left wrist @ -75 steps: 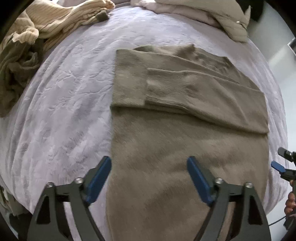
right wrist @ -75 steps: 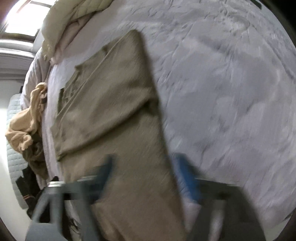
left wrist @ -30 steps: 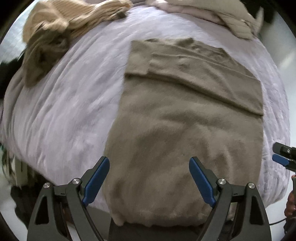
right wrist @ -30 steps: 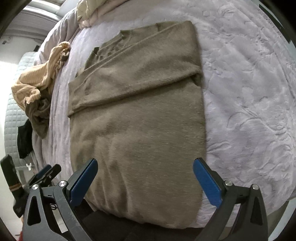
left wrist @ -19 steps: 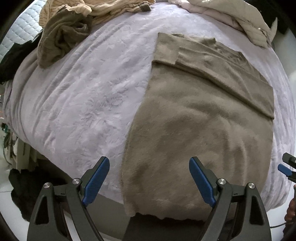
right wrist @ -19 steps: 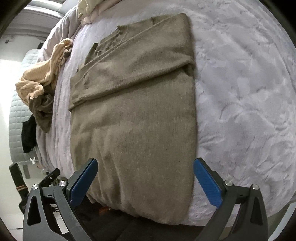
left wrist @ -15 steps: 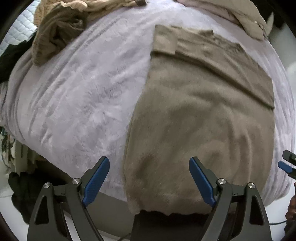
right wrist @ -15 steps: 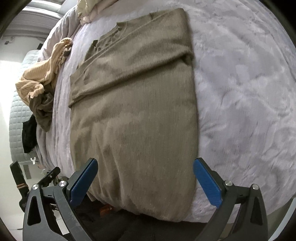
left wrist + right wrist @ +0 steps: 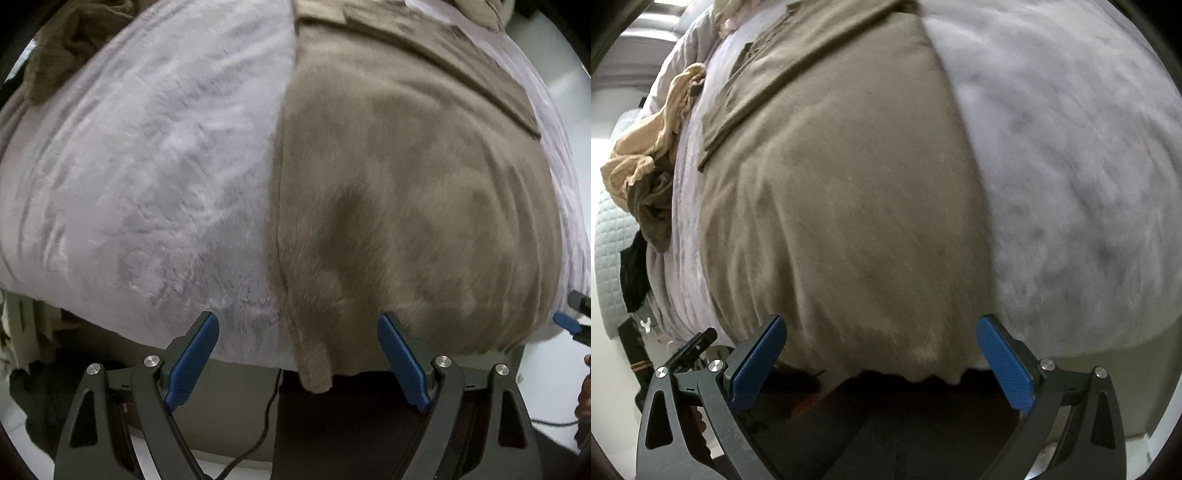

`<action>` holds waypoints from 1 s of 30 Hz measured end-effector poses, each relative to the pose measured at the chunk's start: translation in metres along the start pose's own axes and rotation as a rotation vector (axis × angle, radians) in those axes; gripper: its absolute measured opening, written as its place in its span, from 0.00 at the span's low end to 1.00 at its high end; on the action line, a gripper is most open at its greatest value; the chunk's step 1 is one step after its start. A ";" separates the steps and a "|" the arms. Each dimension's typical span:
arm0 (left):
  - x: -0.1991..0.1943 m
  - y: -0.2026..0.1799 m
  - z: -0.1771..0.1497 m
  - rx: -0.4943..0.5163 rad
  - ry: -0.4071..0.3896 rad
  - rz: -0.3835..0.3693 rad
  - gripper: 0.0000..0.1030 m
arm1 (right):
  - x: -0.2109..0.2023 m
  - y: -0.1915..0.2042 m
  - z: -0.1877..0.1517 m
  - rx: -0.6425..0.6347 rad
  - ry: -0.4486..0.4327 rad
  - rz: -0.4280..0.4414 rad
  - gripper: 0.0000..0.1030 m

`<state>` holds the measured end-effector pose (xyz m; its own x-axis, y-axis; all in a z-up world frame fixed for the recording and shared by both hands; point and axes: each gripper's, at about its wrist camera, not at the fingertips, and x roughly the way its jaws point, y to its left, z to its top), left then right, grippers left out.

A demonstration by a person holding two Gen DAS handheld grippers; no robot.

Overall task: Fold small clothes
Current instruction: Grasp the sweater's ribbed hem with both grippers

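Across the frame's centre, a flat olive-brown knit sweater (image 9: 406, 203) drapes its hem off a lilac plush blanket (image 9: 147, 166), both wide-open grippers (image 9: 295, 354) (image 9: 879, 358) empty, risking pinching blanket with hem.

Your left tongs (image 9: 297, 354) have black, triangulated skeleton arms with cut-out windows, silver screw heads at the knuckles and flat blue textured pads (image 9: 192, 356). Your right tongs (image 9: 881, 360) are built the same: black frame, silver screws, blue pads (image 9: 1004, 365). Dark trousers show below.
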<state>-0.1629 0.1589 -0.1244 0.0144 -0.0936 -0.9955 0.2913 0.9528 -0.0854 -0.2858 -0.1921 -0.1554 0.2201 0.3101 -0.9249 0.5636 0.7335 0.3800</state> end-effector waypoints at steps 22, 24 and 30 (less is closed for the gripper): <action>0.019 -0.023 -0.019 0.131 -0.026 -0.263 0.11 | 0.052 -0.056 -0.056 0.109 0.005 0.189 0.12; 0.002 -0.020 -0.016 0.105 -0.062 -0.311 0.11 | 0.042 -0.049 -0.061 0.105 -0.019 0.234 0.11; -0.048 -0.023 0.009 0.073 -0.181 -0.374 0.11 | -0.002 -0.025 -0.046 0.091 -0.102 0.431 0.10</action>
<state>-0.1618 0.1388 -0.0737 0.0604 -0.4850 -0.8724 0.3756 0.8208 -0.4303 -0.3368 -0.1834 -0.1622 0.5246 0.5113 -0.6808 0.4697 0.4931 0.7323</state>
